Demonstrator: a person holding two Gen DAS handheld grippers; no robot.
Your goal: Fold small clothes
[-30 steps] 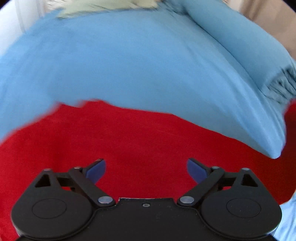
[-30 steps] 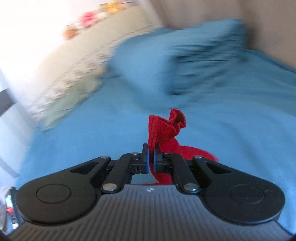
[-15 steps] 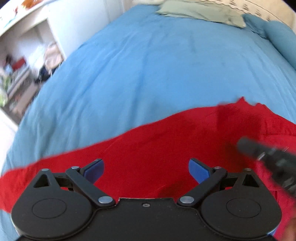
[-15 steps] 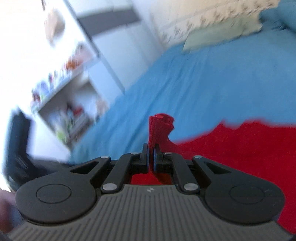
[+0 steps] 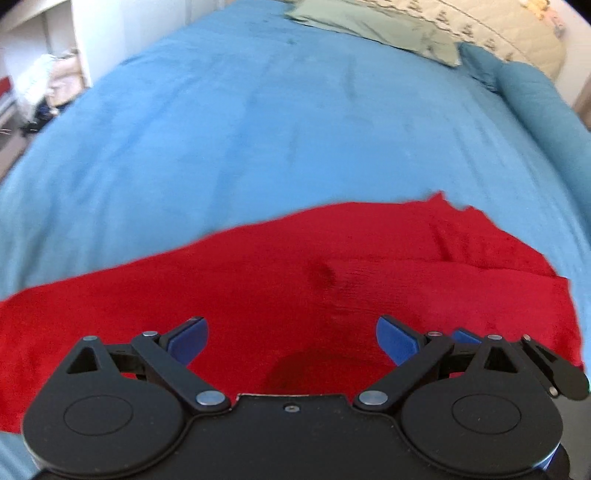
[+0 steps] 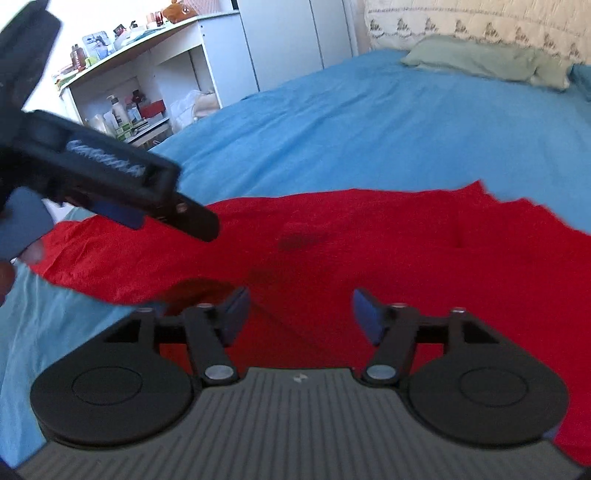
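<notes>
A: Left side first. What was past the bed?

B: In the right wrist view, a white shelf unit point(image 6: 122, 99) with bottles and clutter stood far left, beyond the blue sheet point(image 6: 351, 122). The left gripper point(image 6: 122, 218) cut across that corner above the cloth, with a hand point(image 6: 22, 236) on its blue grip.

A: Left gripper fingers?

B: Wide apart. In its own view the left gripper point(image 5: 291, 341) hung over the red cloth point(image 5: 295, 288) with both blue pads point(image 5: 186, 339) clear of it. Nothing was between them but cloth lying flat below.

A: Where was the cloth?

B: On the sheet point(image 5: 258, 129), spread left to right across the near part of the bed. Its near edge ran under both grippers. A folded layer lay on the right half, with its edge showing as a step. The far right corner looked ragged, slightly blurred.

A: Right gripper?

B: The right gripper point(image 6: 297, 314) had its jaws opening, pads point(image 6: 236, 310) already well apart. The cloth point(image 6: 369, 251) lay beneath them, not pinched. Whether the tips touched the fabric, I couldn't tell.

A: Far right of the bed?

B: A green pillow point(image 6: 480, 59) sat at the head end against a cream patterned cover point(image 6: 480, 22). In the left wrist view, a blue pillow point(image 5: 535, 99) lay beside the green one point(image 5: 376, 26).
</notes>
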